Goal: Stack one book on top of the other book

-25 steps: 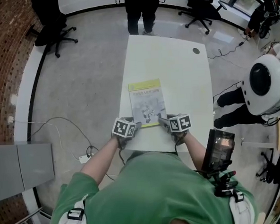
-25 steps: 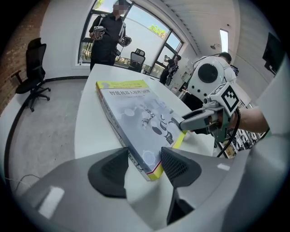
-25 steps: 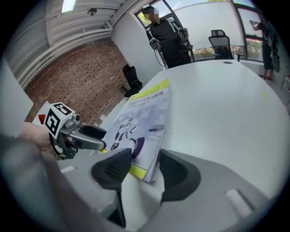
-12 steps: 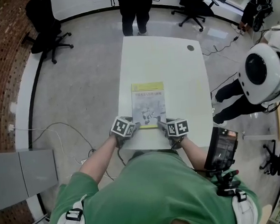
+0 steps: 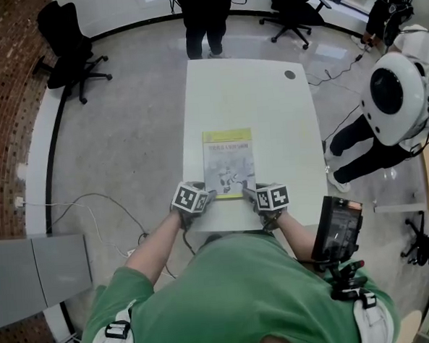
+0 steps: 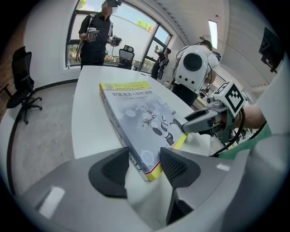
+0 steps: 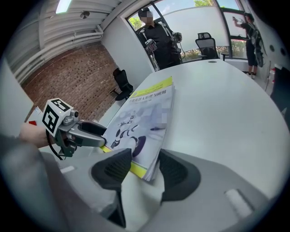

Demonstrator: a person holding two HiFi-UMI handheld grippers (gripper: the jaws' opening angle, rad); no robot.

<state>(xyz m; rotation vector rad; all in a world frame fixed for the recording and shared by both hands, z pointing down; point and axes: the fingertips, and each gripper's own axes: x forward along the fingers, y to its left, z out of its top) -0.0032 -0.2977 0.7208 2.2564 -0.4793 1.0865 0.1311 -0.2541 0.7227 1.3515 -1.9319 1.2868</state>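
A book (image 5: 228, 163) with a grey cover and yellow bands lies flat on the white table (image 5: 268, 98), near its front edge. It looks thick from the side; I cannot tell whether a second book lies under it. My left gripper (image 5: 210, 195) is open and straddles the near left corner (image 6: 144, 165) of the book (image 6: 140, 118). My right gripper (image 5: 248, 192) is also open, with the near right corner (image 7: 145, 167) of the book (image 7: 145, 108) between its jaws. Each gripper shows in the other's view: the right gripper (image 6: 199, 122) and the left gripper (image 7: 90, 131).
A person (image 5: 205, 15) stands at the table's far end. Another person in a white helmet (image 5: 398, 98) stands at the right. Office chairs (image 5: 69, 38) (image 5: 295, 10) stand on the floor, where cables (image 5: 94, 211) lie at the left. A cable hole (image 5: 289, 74) marks the table's far right.
The head camera has shifted slightly. The book and both grippers keep their places at its near corners.
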